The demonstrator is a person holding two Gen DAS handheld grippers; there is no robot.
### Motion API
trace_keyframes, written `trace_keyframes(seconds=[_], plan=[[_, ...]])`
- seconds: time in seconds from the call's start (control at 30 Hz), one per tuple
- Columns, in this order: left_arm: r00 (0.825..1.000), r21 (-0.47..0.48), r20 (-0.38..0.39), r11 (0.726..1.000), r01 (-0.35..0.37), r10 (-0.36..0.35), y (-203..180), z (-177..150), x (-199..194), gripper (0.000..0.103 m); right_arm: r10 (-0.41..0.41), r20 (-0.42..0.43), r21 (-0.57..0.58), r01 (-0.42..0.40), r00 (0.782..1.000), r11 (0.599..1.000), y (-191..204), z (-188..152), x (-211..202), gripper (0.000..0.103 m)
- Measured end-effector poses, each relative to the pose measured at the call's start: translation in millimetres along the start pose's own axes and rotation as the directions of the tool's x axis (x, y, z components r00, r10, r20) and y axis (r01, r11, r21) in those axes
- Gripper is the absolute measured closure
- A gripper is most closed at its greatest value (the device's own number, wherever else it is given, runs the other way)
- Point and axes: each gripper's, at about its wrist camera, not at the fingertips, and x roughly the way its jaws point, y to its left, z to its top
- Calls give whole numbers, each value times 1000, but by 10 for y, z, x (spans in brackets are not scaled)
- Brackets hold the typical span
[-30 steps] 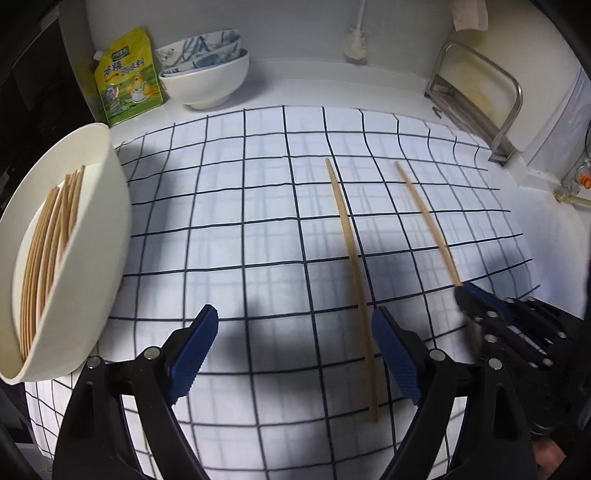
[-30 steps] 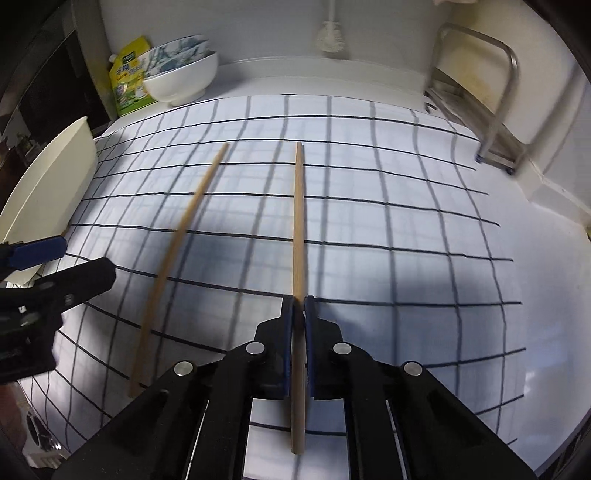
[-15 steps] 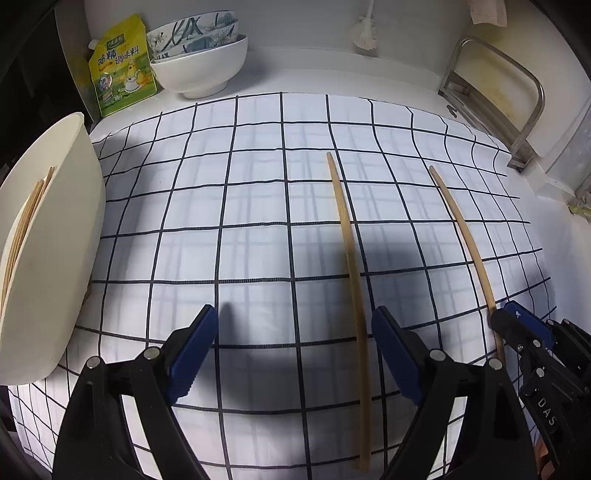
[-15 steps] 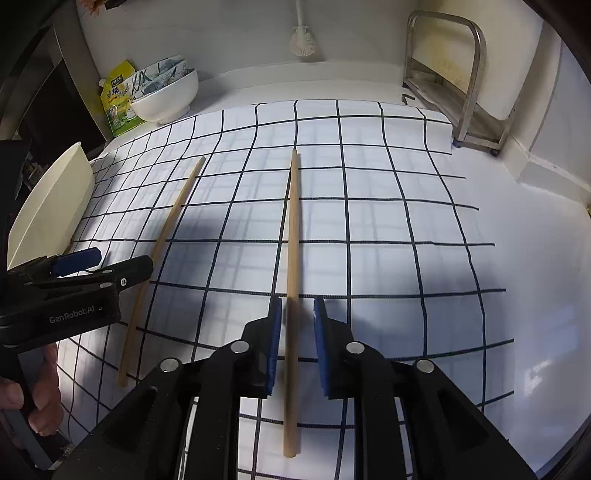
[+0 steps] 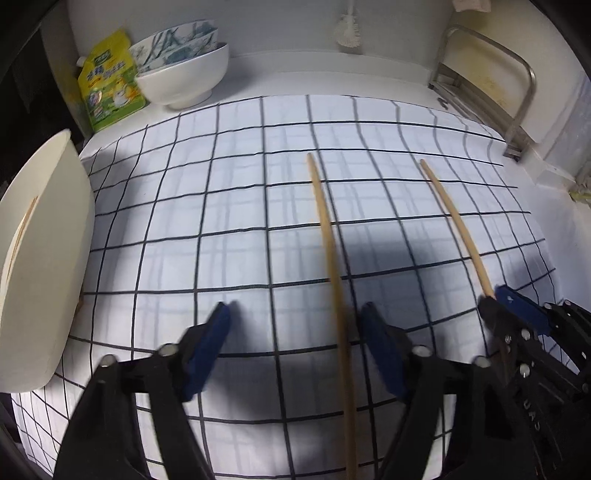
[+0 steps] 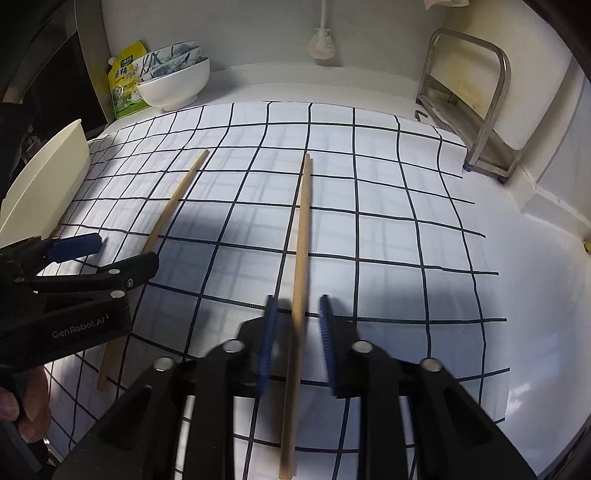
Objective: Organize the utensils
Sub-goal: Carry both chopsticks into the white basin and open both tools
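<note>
Two wooden chopsticks lie on a checked cloth (image 5: 221,221). The left chopstick (image 5: 328,240) runs between the jaws of my left gripper (image 5: 295,325), close to the right pad. Those jaws are closing and no pad presses on it. The right chopstick (image 6: 303,221) passes between the blue pads of my right gripper (image 6: 297,321), which stand apart with a gap on each side. A cream tray (image 5: 55,258) at the left edge holds more chopsticks (image 5: 22,229). In the right wrist view the left gripper (image 6: 127,251) sits over the left chopstick (image 6: 170,206).
Stacked white bowls (image 5: 184,81) and a yellow packet (image 5: 107,88) stand at the back left. A metal rack (image 5: 487,74) is at the back right, and a brush (image 5: 347,29) hangs on the wall. A hand (image 6: 22,406) grips the left tool's handle.
The left gripper shifted right so the left chopstick now lies between its jaws, which have narrowed. The right gripper's pads, shut on the right chopstick a second ago, have parted.
</note>
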Motion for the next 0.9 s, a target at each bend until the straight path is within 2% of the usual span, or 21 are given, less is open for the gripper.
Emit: trace_keyframes(seconds=[0.03, 0.1, 0.17, 0.37, 0.63, 0.8, 0.9], plan=[[1000, 11, 0, 1000, 11, -11, -28, 5, -13, 57, 7, -2, 7, -7, 1000, 1000, -13, 3, 1, 96], [1000, 22, -7, 999, 23, -23, -79, 19, -27, 82, 21, -8, 23, -20, 1000, 1000, -36, 15, 5, 96], [999, 30, -18, 999, 37, -36, -99, 28, -28, 94, 34, -15, 43, -34, 999, 999, -62, 20, -2, 96], [996, 4, -50, 997, 77, -77, 12, 35, -105, 96, 64, -18, 94, -62, 998, 994, -55, 42, -118, 97], [995, -30, 41, 996, 90, -88, 445, 151, -653, 96, 115, 34, 93, -118, 993, 989, 250, 338, -464, 96], [993, -97, 109, 994, 49, -39, 984, 231, -1028, 95, 186, 89, 49, -190, 979, 980, 698, 685, -689, 96], [989, -142, 143, 990, -12, 33, 1373, 208, -1215, 95, 240, 101, -3, -241, 965, 970, 1077, 916, -723, 96]])
